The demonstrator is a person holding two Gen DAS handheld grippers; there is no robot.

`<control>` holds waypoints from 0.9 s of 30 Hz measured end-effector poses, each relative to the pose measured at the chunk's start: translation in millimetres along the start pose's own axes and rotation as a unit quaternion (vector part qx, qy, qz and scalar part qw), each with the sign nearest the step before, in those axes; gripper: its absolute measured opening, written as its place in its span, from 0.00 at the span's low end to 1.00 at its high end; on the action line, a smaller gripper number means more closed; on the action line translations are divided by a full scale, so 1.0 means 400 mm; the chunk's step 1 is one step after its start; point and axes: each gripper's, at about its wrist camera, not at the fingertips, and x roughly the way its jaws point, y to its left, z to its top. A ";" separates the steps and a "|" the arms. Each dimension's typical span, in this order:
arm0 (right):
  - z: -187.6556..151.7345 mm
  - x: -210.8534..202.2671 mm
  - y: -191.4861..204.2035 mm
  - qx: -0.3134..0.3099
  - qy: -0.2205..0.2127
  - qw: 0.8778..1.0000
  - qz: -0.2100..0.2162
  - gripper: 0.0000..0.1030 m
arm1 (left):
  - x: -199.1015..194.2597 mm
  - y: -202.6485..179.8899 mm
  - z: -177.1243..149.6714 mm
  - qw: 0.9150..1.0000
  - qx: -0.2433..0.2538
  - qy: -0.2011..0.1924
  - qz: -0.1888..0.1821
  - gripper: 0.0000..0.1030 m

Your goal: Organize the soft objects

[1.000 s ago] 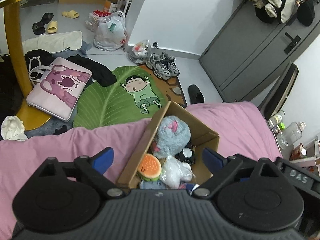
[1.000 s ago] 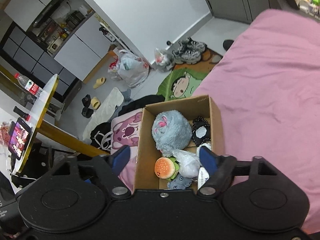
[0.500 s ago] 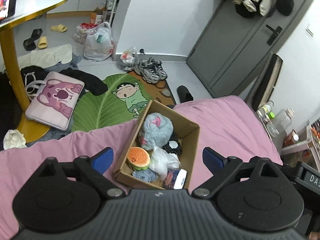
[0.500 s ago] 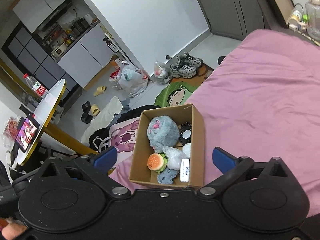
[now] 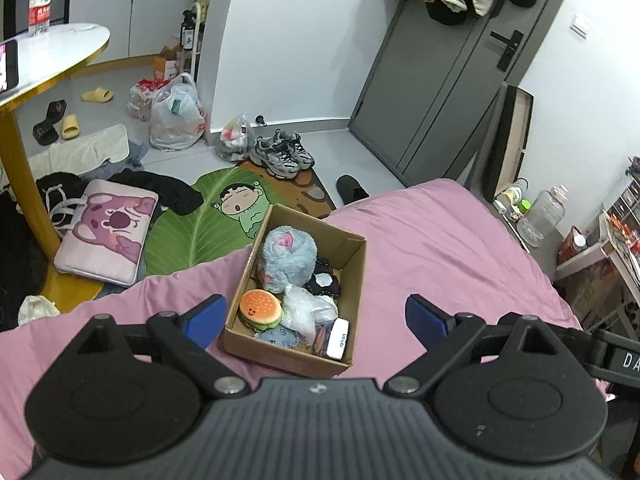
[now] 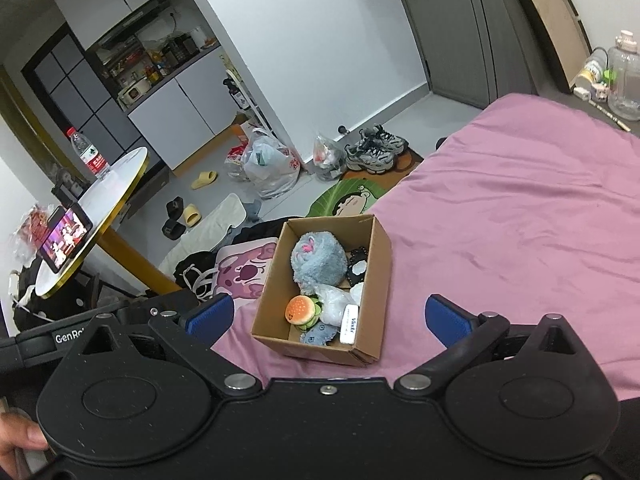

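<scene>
A brown cardboard box (image 5: 356, 280) (image 6: 380, 280) sits on the pink bed. Inside lie a fluffy blue-grey plush (image 5: 286, 258) (image 6: 318, 258), a burger plush (image 5: 260, 310) (image 6: 300, 310), a clear plastic bag (image 5: 306, 310), a black-and-white item (image 5: 324, 280), a small blue plush (image 5: 278, 336) and a white tissue pack (image 5: 338, 338) (image 6: 350, 323). My left gripper (image 5: 314, 318) is open and empty, held high above the box. My right gripper (image 6: 328, 316) is open and empty, also high above the box.
The pink bed sheet (image 5: 440, 248) (image 6: 520, 208) spreads right of the box. On the floor are a green leaf rug (image 5: 200, 224), a pink bag (image 5: 106, 232), sneakers (image 5: 282, 154), plastic bags (image 5: 174, 114). A round yellow-legged table (image 5: 44, 56) stands left; a grey door (image 5: 440, 80) is behind.
Both grippers have risen and pulled back from the box, so it looks smaller. The right gripper's jaws opened wider. The box contents have not moved.
</scene>
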 end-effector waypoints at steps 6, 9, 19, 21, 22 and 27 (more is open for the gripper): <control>-0.016 -0.054 -0.018 -0.004 -0.015 1.000 -0.008 1.00 | -0.030 -0.047 -0.017 1.000 0.027 -0.007 -0.005 0.92; -0.026 -0.078 -0.028 -0.003 -0.026 1.000 -0.013 1.00 | -0.042 -0.069 -0.029 0.999 0.042 -0.011 -0.005 0.92; -0.066 -0.122 -0.033 -0.015 -0.047 0.999 -0.013 1.00 | -0.076 -0.099 -0.070 0.996 0.081 -0.022 -0.012 0.92; -0.072 -0.126 -0.029 -0.015 -0.049 0.999 -0.014 1.00 | -0.076 -0.100 -0.074 0.996 0.088 -0.023 -0.013 0.92; -0.076 -0.128 -0.027 -0.016 -0.050 0.998 -0.015 1.00 | -0.077 -0.099 -0.076 0.996 0.090 -0.024 -0.013 0.92; -0.098 -0.142 -0.024 -0.020 -0.052 0.998 -0.017 1.00 | -0.086 -0.093 -0.092 0.995 0.097 -0.025 -0.008 0.92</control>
